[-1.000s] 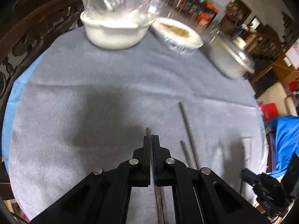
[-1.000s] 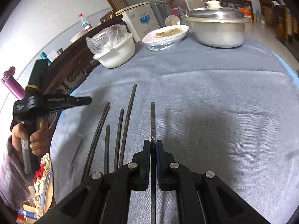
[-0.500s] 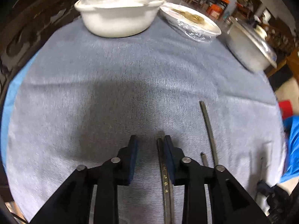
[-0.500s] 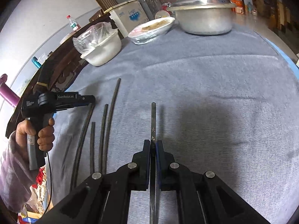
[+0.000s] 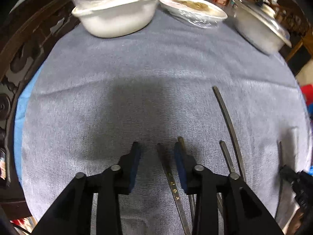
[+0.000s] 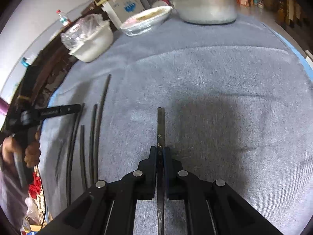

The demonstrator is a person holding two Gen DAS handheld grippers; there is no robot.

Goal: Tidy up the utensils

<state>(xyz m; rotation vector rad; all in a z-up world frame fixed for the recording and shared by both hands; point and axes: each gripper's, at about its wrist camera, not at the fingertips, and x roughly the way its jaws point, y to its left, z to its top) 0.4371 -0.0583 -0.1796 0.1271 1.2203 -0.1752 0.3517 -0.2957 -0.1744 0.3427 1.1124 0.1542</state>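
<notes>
**Chopsticks on a grey cloth, one freed, one pinched**

So the surface is a round table under a fuzzy grey cloth (image 5: 148, 82), with a strip of blue showing at its edge. Carved dark wood (image 5: 29, 45), maybe a chair back, curves along the left gripper's left side.

Far ahead of both grippers sit a white bowl (image 5: 117, 19) with a plastic bag in it, a film-wrapped plate (image 5: 195, 11) of food, and a lidded metal pot (image 6: 205, 5). Behind those the room is cluttered: a white box (image 6: 121, 5) with blue print, a bottle, shelves and orange stuff, all pretty blurry.

The left gripper (image 5: 157, 152) points steeply down and its jaws have just been opening. A chopstick (image 5: 170, 178) with gold characters lies loose on the cloth between them, nearer the right finger, neither pad pressing on it. More chopsticks (image 5: 228, 125) lie just right of that gripper, roughly parallel.

The right gripper (image 6: 160, 156) has its jaws nearly together, pinching another lettered chopstick (image 6: 160, 125) whose end sticks out straight ahead over the cloth. To its left you can see the row of chopsticks and a hand (image 6: 29, 150) around the left gripper's handle.
</notes>
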